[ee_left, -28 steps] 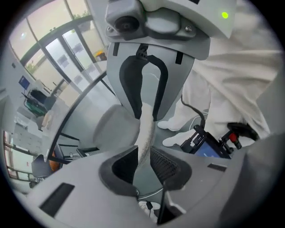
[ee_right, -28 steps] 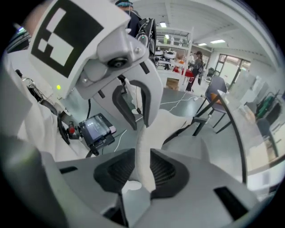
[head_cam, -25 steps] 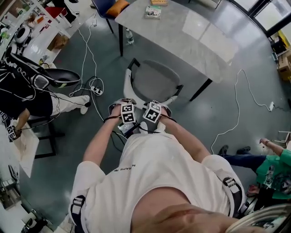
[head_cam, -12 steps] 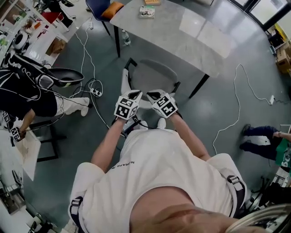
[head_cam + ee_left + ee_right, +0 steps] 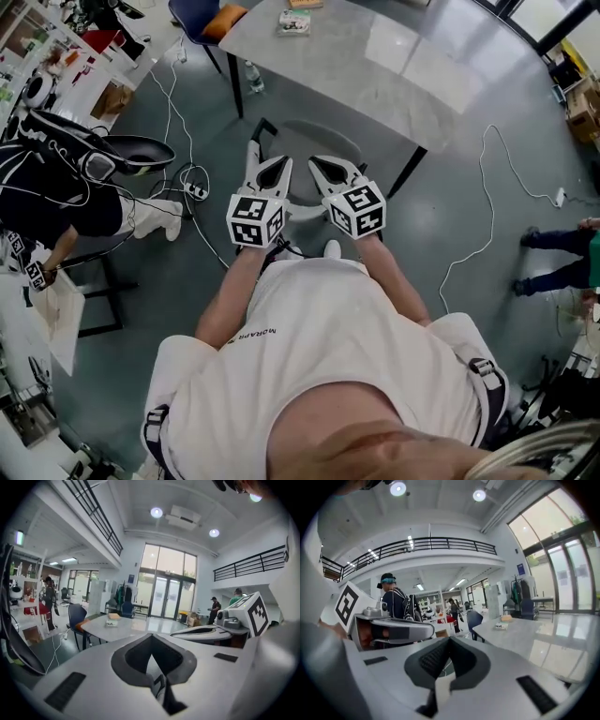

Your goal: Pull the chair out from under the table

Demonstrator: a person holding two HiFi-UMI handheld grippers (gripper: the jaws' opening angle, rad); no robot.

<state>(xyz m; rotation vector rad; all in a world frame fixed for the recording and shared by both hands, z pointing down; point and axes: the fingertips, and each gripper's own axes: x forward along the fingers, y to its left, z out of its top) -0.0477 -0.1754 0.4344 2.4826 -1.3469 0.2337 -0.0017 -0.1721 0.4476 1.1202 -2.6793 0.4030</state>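
The grey chair (image 5: 322,141) stands on its black frame with its seat partly tucked under the grey marble table (image 5: 394,75). Both grippers are raised in front of me above the chair, side by side and touching nothing. My left gripper (image 5: 277,169) is shut and empty, and so is my right gripper (image 5: 321,169). In the left gripper view the shut left gripper (image 5: 152,641) points level across the room at the table (image 5: 117,626), with the right gripper (image 5: 220,631) beside it. In the right gripper view the shut right gripper (image 5: 449,643) faces the table (image 5: 529,627).
A person in dark clothes (image 5: 56,187) sits at the left. Cables and a power strip (image 5: 192,183) lie on the floor left of the chair, and a white cable (image 5: 487,206) on the right. A blue chair (image 5: 208,14) stands at the table's far corner, a bottle (image 5: 251,77) under it.
Both grippers have risen from low by the chair's back to chest height and turned to point level. The chair has not visibly moved.
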